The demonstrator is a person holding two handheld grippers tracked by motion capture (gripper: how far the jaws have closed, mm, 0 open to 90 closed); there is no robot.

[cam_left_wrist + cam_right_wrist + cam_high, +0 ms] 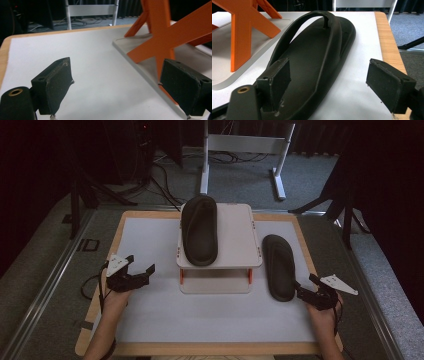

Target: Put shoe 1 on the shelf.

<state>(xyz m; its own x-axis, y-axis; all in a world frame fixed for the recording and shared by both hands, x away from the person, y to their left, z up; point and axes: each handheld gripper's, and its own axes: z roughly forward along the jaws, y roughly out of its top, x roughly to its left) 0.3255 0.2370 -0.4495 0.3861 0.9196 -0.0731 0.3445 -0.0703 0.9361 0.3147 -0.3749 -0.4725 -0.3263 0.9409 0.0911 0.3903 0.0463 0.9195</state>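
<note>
While one black sandal point(199, 229) rests on the white stand point(235, 227), the other sandal point(279, 266) lies lengthwise on the counter point(150, 317), heel nearest the right gripper point(305, 290). Left gripper point(117, 87) gapes, empty. Right gripper's point(329, 85) spread jaws straddle that heel point(312, 82), unpressed.

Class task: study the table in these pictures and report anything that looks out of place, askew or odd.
The pair of black flip-flops is split. One flip-flop lies on top of the white rack, its toe hanging past the far edge. The other flip-flop lies on the white mat right of the rack, heel between the right gripper's open jaws.
</note>
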